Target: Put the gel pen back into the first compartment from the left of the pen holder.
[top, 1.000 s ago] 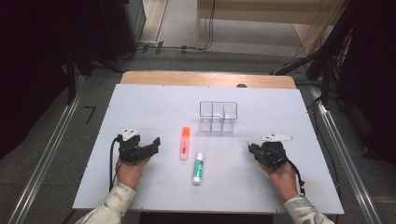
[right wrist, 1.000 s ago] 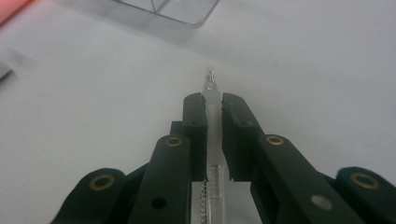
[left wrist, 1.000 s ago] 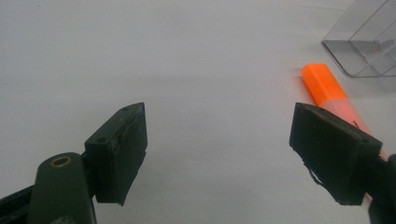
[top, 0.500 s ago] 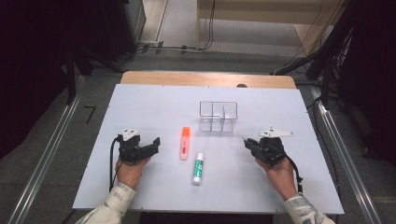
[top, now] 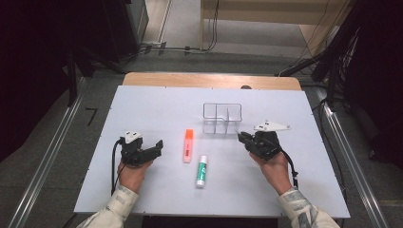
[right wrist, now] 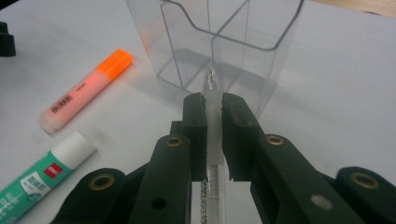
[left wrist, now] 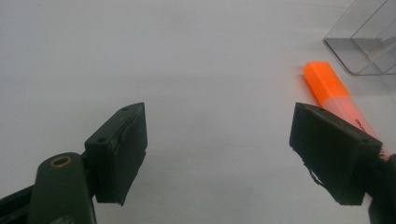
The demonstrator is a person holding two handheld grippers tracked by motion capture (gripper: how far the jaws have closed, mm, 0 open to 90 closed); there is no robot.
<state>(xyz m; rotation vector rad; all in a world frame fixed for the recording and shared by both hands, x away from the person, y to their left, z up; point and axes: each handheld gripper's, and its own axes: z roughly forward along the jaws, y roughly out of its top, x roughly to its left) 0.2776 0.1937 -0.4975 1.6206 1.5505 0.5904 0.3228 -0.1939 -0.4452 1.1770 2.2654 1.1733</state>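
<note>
The work in hand looks like loading the clear organizer (top: pixel 222 118) with the writing things on the white table (top: pixel 142 109), and it seems barely begun. The right gripper (right wrist: pixel 213 105) is clamped on a clear pen (right wrist: pixel 212 140), its tip pointing at the organizer's near wall and just short of it; in the high view this gripper (top: pixel 243 136) sits just right of the organizer's near right corner. No item shows inside the compartments yet. The orange highlighter (top: pixel 188 145) and the green-and-white glue stick (top: pixel 201 170) lie flat near the table's middle, left of the organizer. The left gripper (top: pixel 153 148) rests at the left with jaws wide apart and empty, the highlighter just beside it.
</note>
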